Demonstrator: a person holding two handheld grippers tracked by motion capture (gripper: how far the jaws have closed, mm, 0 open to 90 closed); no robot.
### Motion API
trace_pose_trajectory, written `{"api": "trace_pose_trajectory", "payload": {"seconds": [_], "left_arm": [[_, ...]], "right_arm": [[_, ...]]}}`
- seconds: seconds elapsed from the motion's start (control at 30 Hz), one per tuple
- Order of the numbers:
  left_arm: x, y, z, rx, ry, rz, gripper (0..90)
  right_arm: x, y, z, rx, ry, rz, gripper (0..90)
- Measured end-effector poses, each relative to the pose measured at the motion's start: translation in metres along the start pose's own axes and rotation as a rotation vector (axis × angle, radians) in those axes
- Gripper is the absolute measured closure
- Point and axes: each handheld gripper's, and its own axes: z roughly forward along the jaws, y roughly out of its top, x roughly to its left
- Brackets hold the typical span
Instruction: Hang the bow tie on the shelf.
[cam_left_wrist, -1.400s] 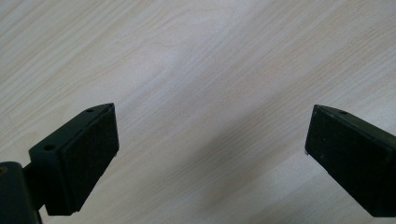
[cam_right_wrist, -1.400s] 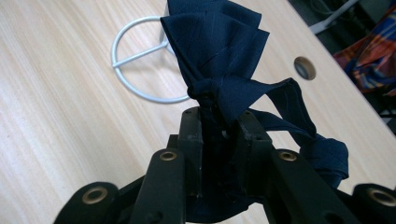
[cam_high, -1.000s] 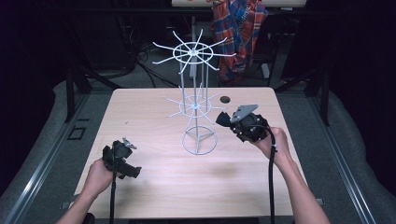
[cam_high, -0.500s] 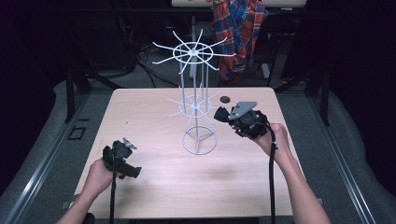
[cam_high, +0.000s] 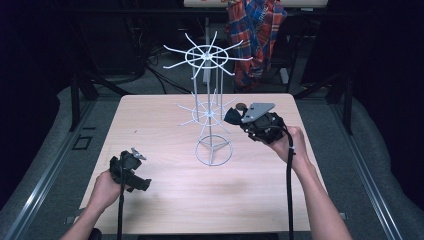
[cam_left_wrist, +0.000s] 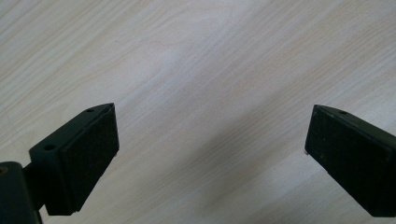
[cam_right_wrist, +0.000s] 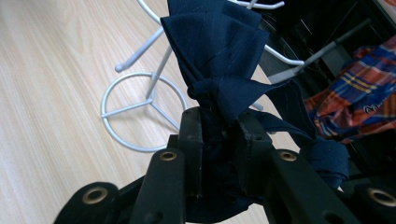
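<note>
Up close, my right gripper view makes plain what the high view leaves as a dark blob: my right gripper (cam_right_wrist: 219, 126) is clenched on a dark navy bow tie (cam_right_wrist: 219, 56), its knot pinched between the two black jaws and its pleated wings fanning out above them. Behind the bow I can see the round wire base of the white wire rack (cam_right_wrist: 140, 114) on the wooden table (cam_right_wrist: 46, 93), with a plaid cloth (cam_right_wrist: 359, 102) off to the far side. From the high view I get the layout instead: my right gripper (cam_high: 235, 116) is held above the table just beside the lower tier of spokes of the rack (cam_high: 210, 112), the bow tie (cam_high: 231, 116) pointing toward the rack's stem, and a small dark object (cam_high: 241, 106) on the table just behind it, too small for me to tell what it is. My left gripper (cam_high: 131, 159) sits low near the table's front left, well apart from the rack. My left gripper view shows its jaws spread wide, released, with nothing between them but bare wood grain of the table (cam_left_wrist: 201, 84).
</note>
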Motion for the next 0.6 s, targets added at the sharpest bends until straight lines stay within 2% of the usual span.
{"api": "trace_pose_trajectory", "payload": {"seconds": [0.13,0.17,0.2,0.23,0.43,0.6], "left_arm": [[0.0,0.0,0.001,0.004,-0.002,0.002,2.8],[0.001,0.0,0.001,0.003,-0.007,-0.001,2.5],[0.001,0.0,0.001,0.003,-0.007,-0.001,2.3],[0.002,0.0,0.001,0.001,-0.009,-0.002,1.9],[0.001,0.001,0.001,-0.001,-0.013,-0.003,1.9],[0.001,0.001,0.001,-0.001,-0.01,-0.001,2.0]], "right_arm": [[-0.001,-0.001,0.006,-0.004,0.03,0.006,74.5],[-0.004,-0.004,0.009,-0.027,0.075,0.03,74.5],[-0.004,-0.004,0.009,-0.027,0.075,0.03,74.5],[-0.006,-0.008,0.012,-0.038,0.106,0.044,74.5],[-0.006,-0.016,0.022,-0.006,0.116,0.048,74.5],[-0.006,-0.018,0.026,-0.007,0.131,0.055,74.4]]}}
